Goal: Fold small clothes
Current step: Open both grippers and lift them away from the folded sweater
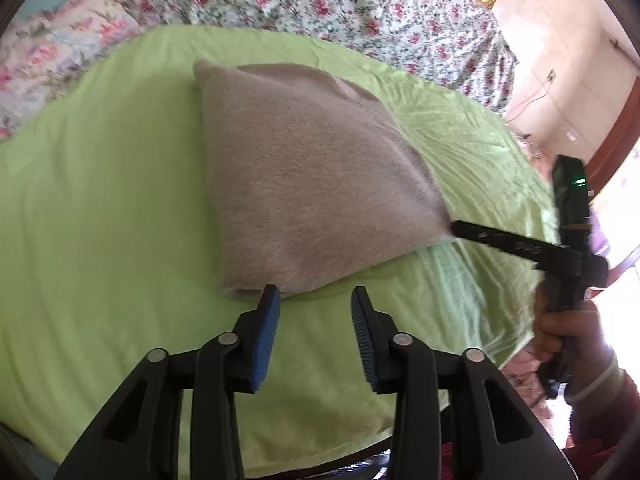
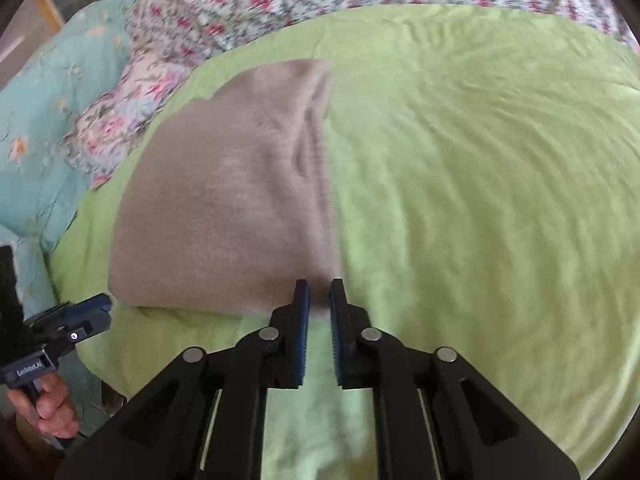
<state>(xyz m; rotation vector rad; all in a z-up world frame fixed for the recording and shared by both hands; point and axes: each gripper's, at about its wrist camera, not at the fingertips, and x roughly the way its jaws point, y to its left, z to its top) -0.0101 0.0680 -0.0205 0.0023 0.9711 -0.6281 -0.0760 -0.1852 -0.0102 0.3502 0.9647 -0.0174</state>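
I am looking at a folded beige fleece garment point(image 1: 316, 176) lying flat on the lime-green cotton sheet point(image 1: 100, 220) that is covering the bed. My left gripper point(image 1: 315, 300) is hovering just at its near edge, jaws standing partly apart and gripping nothing. My right gripper point(image 2: 319, 294) is sitting at the near right corner (narrow gap, no cloth pinched between the blue pads). Floral bedding point(image 2: 224, 12) is bunching beyond the sheet.
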